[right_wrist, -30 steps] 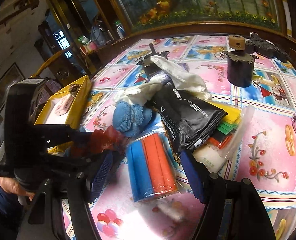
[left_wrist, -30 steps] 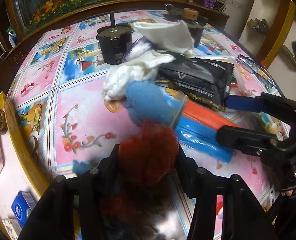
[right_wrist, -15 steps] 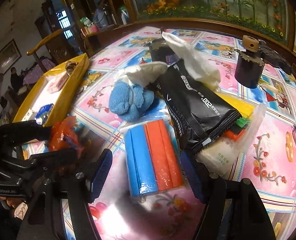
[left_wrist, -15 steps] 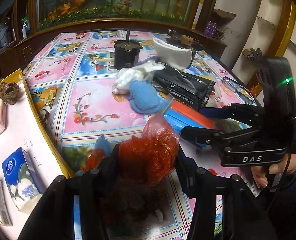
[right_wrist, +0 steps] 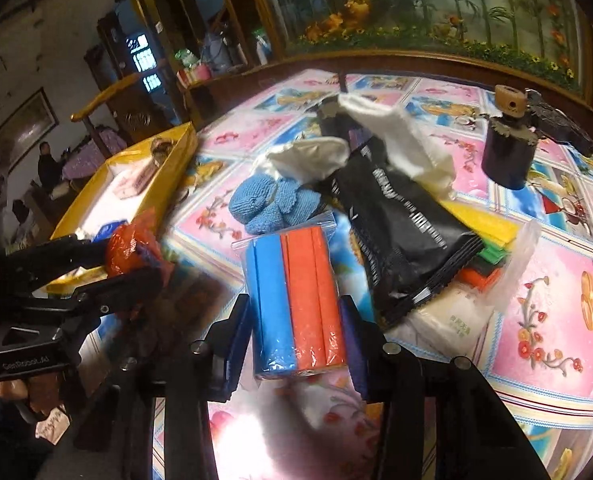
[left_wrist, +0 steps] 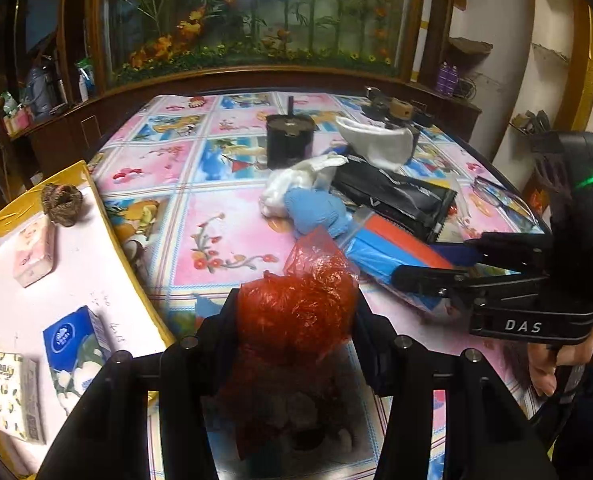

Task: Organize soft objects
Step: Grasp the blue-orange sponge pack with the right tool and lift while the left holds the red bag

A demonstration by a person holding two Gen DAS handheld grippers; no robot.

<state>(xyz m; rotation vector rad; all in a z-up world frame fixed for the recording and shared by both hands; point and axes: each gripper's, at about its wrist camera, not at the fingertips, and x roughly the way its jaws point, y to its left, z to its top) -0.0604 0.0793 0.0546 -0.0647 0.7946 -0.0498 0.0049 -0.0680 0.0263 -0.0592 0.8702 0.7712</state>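
Left wrist view: left gripper [left_wrist: 296, 312] clamped on crumpled red plastic bag [left_wrist: 296, 308] above the near tabletop [left_wrist: 224, 216]; right gripper [right_wrist: 296, 328] closed around the bagged blue-and-orange foam pack [right_wrist: 292, 296], centre

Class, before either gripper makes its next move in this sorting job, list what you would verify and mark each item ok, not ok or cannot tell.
1. Left gripper holds the red plastic bag: ok, pinched between both fingers.
2. Yellow tray has free floor for the bag: ok, bare white patch between the tissue packs.
3. Right gripper straddles the blue and orange pack: ok.
4. Right fingers closed firmly on the pack: cannot tell.
5. Pack free of the black pouch: not ok, pouch rests against its side.
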